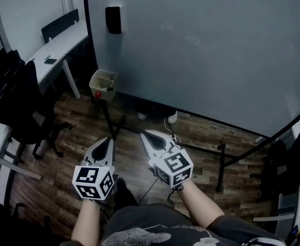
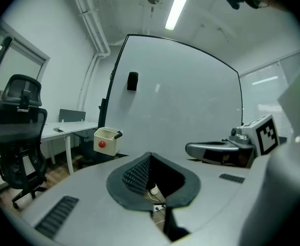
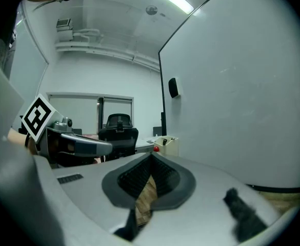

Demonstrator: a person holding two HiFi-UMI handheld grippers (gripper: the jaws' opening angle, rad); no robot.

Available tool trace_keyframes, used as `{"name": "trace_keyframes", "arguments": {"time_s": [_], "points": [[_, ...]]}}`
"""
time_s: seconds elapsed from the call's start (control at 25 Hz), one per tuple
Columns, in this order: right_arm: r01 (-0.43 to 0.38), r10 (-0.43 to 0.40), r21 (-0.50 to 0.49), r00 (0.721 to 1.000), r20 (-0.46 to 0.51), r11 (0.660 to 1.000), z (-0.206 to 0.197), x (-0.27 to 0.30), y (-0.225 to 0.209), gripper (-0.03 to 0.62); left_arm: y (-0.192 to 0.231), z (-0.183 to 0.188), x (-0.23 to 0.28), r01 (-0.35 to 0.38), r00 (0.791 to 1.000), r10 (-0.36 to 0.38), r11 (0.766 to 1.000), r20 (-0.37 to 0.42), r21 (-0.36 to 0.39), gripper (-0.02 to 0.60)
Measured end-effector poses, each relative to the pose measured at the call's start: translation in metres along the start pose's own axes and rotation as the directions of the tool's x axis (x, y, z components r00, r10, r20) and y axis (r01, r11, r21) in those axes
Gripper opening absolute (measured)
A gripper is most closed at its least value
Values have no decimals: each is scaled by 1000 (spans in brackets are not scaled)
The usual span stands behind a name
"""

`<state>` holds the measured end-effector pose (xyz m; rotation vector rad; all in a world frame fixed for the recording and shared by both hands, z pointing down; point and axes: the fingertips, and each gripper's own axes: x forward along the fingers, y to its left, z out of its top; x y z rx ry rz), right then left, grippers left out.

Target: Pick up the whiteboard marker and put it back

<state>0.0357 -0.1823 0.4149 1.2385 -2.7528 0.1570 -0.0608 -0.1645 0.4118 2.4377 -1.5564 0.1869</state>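
Left gripper [image 1: 107, 140]: jaws closed together, empty.
Marker holder [image 1: 102, 79]: cream box at whiteboard's [image 1: 206, 45] lower left; whiteboard marker [image 2: 117, 135] pokes out.
Right gripper [image 1: 144, 135]: jaws pressed together, nothing held.
Progress: marker looks stowed, well apart from both grippers; unstarted or finished, can't tell.

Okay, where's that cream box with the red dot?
Head view, left of centre: the cream box sits at the whiteboard's lower left corner, beside the white desk's leg.
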Motion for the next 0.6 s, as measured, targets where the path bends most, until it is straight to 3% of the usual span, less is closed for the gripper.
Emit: {"name": "trace_keyframes", "arguments": {"time_s": [0.6], "points": [[-24, 24, 22, 1000, -6, 999, -14, -62, 36, 23, -36, -17, -57, -22, 1000, 23, 1000, 11, -7, 14]]}}
